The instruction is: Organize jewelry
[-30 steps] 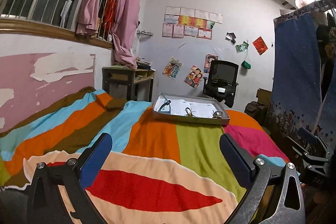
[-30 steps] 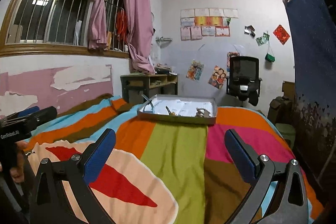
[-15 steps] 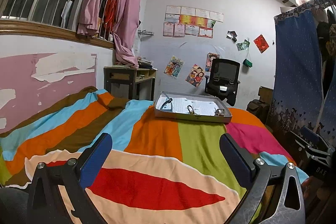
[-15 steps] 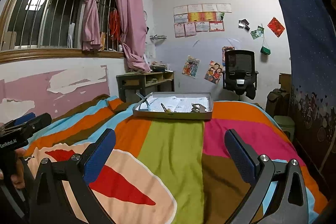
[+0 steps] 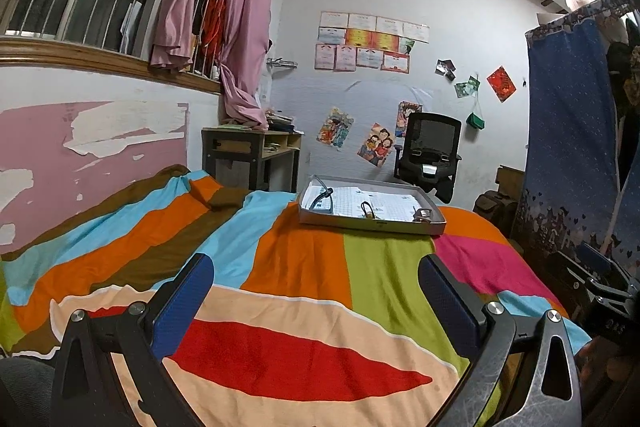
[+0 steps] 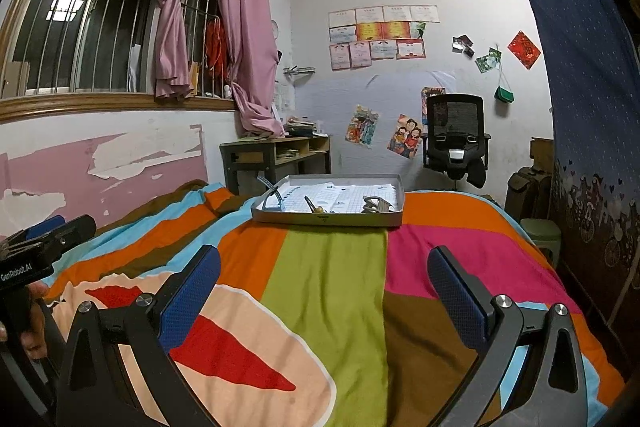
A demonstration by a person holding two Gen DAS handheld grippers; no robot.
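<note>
Striped multicoloured bedspread [image 5: 280, 267] carries a shallow grey metal tray [image 5: 372, 225] at twelve o'clock.
Small jewelry pieces [image 6: 374, 205] lie inside it; left gripper [image 5: 316, 281] and right gripper [image 6: 324, 273] both hover spread wide, empty, well short.

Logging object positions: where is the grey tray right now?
In both wrist views the grey tray sits at the bed's far end on the striped bedspread, ahead of both open grippers, near the black chair.

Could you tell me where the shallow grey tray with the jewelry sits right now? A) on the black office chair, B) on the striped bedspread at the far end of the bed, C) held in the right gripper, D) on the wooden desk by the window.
B: the tray rests flat on the striped bedspread, well beyond both open grippers.
</note>
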